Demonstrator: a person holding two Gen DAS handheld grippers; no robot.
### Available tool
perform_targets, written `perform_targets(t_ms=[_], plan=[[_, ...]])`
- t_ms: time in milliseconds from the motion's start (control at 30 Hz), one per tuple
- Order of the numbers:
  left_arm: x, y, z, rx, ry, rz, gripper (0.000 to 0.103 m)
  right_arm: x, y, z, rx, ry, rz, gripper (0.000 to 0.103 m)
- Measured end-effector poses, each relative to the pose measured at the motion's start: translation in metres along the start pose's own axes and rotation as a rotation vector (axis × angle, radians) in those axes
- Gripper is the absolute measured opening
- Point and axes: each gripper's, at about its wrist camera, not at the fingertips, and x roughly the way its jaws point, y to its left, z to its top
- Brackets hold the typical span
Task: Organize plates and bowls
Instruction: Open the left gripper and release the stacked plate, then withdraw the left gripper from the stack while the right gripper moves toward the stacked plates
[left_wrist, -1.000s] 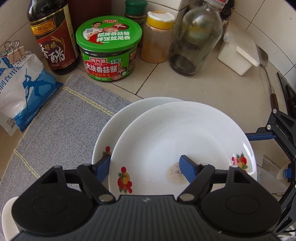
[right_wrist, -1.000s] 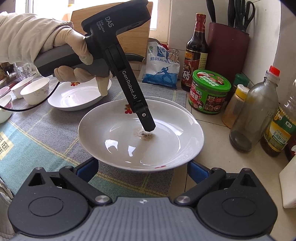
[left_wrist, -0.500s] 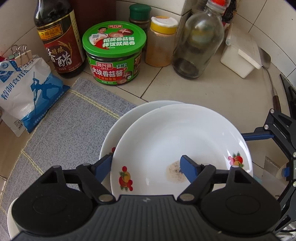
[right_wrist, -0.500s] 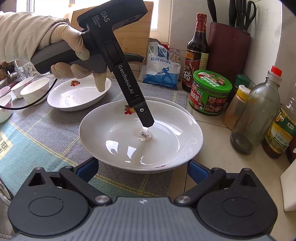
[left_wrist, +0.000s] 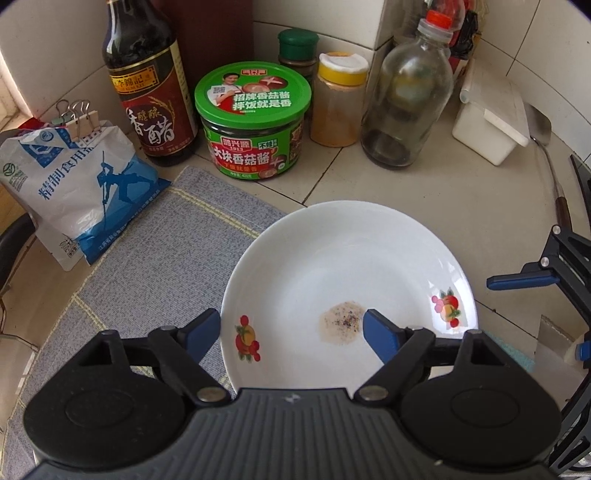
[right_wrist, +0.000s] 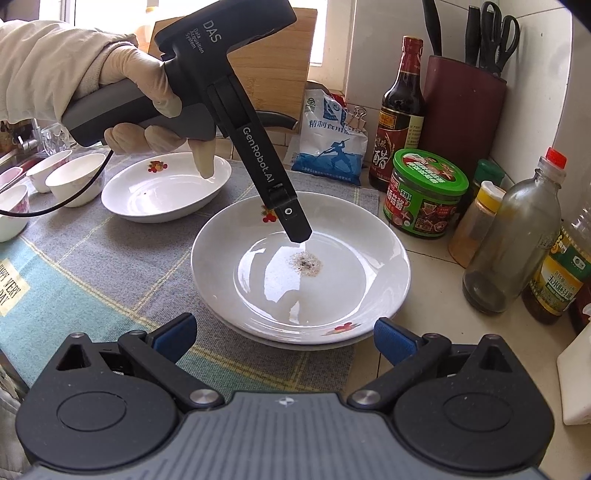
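While checking from the right wrist, found the right gripper (right_wrist: 286, 336) spread wide, holding nothing, pads just short of the plate stack. Far ahead-left of it, noted several small white bowls (right_wrist: 75, 179) grouped on the cloth mat (right_wrist: 92, 266). Right of those, recorded an oval white dish (right_wrist: 159, 199) with a fruit print, well apart from the stack. Above that dish, observed the gloved left hand (right_wrist: 144, 85) around the handle of the left gripper (left_wrist: 291, 334). Directly ahead of the right gripper, found the top plate (right_wrist: 351, 266) seated in a lower plate (right_wrist: 314, 341), partly on the mat, partly on the tiled worktop (right_wrist: 443, 295). Logged a speckled residue patch (right_wrist: 306, 263) at the top plate's centre. Found the left gripper spread as well, gripping nothing: left finger outside the plate's near rim, right finger over the plate's well, just beside the residue. Cannot tell whether touching. Beyond the left gripper, left to right, listed a salt bag (left_wrist: 74, 192), vinegar bottle (left_wrist: 147, 92), green-lidded jar (left_wrist: 255, 122), yellow-capped shaker (left_wrist: 338, 99), glass bottle (left_wrist: 406, 99) and white box (left_wrist: 487, 122).
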Motion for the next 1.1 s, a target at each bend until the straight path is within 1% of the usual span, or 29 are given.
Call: perform_targets(t_ms=[67,267,367,500,667,800,933,1100], plan=[[-0.01,0.0,-0.005,-0.018,-0.028,0.004,0.084,-0.002,0.004,0.0,-0.011,-0.006,-0.009,0.103],[-0.049,-0.012,-0.036,-0.059,-0.14,0.078,0.084,-0.01,0.012,0.002,0.014,-0.05,-0.025,0.103],[-0.068,-0.02,-0.062,-0.116,-0.177,0.115,0.085,-0.012,0.016,0.004,0.032,-0.074,-0.015,0.103],[-0.085,-0.027,-0.1,-0.225,-0.204,0.163,0.086,-0.011,0.023,0.007,0.019,-0.093,0.016,0.103],[-0.096,-0.028,-0.147,-0.337,-0.216,0.267,0.086,-0.003,0.034,0.014,0.008,-0.093,0.056,0.103],[-0.098,-0.022,-0.173,-0.4,-0.21,0.323,0.086,0.004,0.048,0.021,-0.005,-0.09,0.081,0.103],[-0.094,-0.01,-0.194,-0.461,-0.207,0.332,0.086,0.009,0.065,0.028,-0.028,-0.08,0.091,0.103],[-0.083,0.007,-0.209,-0.487,-0.204,0.351,0.086,0.01,0.082,0.037,-0.047,-0.057,0.056,0.103]])
